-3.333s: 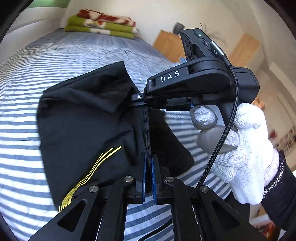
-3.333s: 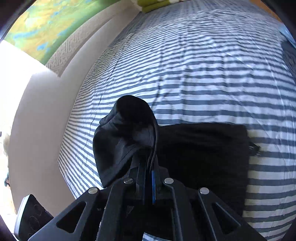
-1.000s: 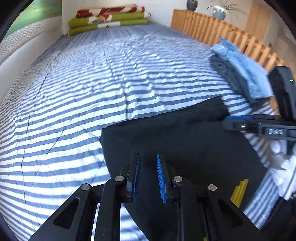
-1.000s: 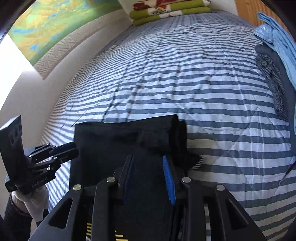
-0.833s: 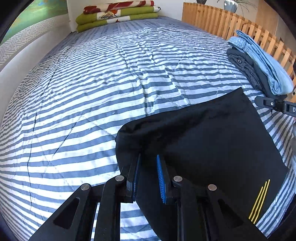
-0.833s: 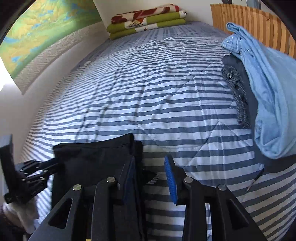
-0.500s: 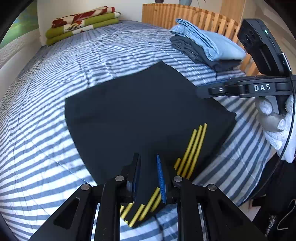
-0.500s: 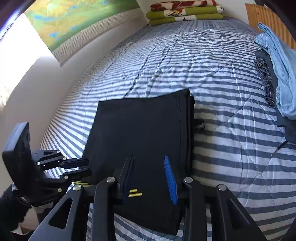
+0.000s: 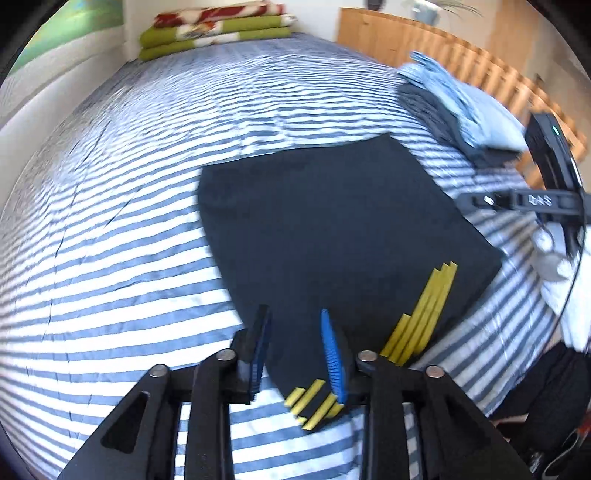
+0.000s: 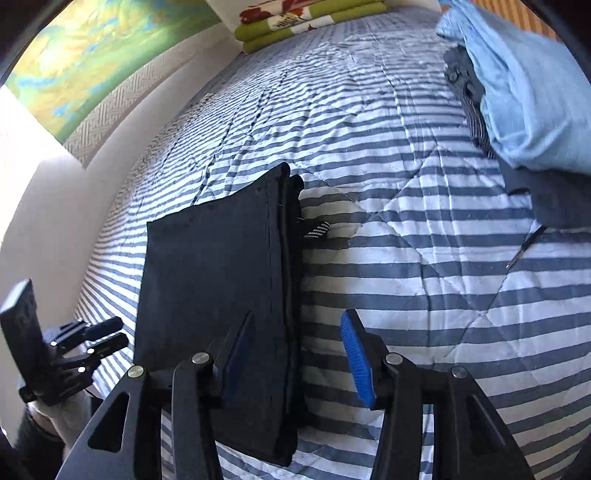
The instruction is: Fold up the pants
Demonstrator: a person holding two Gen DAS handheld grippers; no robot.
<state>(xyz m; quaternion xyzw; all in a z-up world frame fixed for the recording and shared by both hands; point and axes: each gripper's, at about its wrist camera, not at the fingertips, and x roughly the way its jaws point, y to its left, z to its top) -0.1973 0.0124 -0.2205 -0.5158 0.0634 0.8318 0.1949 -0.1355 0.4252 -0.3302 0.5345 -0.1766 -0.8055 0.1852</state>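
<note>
The black pants (image 9: 332, 229) lie folded into a flat rectangle on the blue-and-white striped bed (image 9: 110, 221), yellow stripes (image 9: 424, 314) showing at the near corner. The left claw (image 9: 295, 347) hangs just above that near edge, blue pads apart and nothing pinched; its jaws have just been opening, with only the cloth's corner showing behind the gap. Over at three o'clock in the left wrist view, the other tool comes in level, and its white lettering reads "DAS", blurred but legible.

From the right wrist, the right claw (image 10: 295, 350) stands wide too, jaws just been opening, straddling the stacked right edge of the pants (image 10: 214, 280) without pressing it. A small black-and-white striped tag (image 10: 316, 229) pokes out from the fold at twelve o'clock from the claw. A white-gloved hand (image 10: 68, 413) holds the left tool at eight o'clock. A light blue garment (image 10: 524, 92) sits on dark clothing at two o'clock, and folded green and red blankets (image 10: 306, 22) lie at the far end of the bed.
</note>
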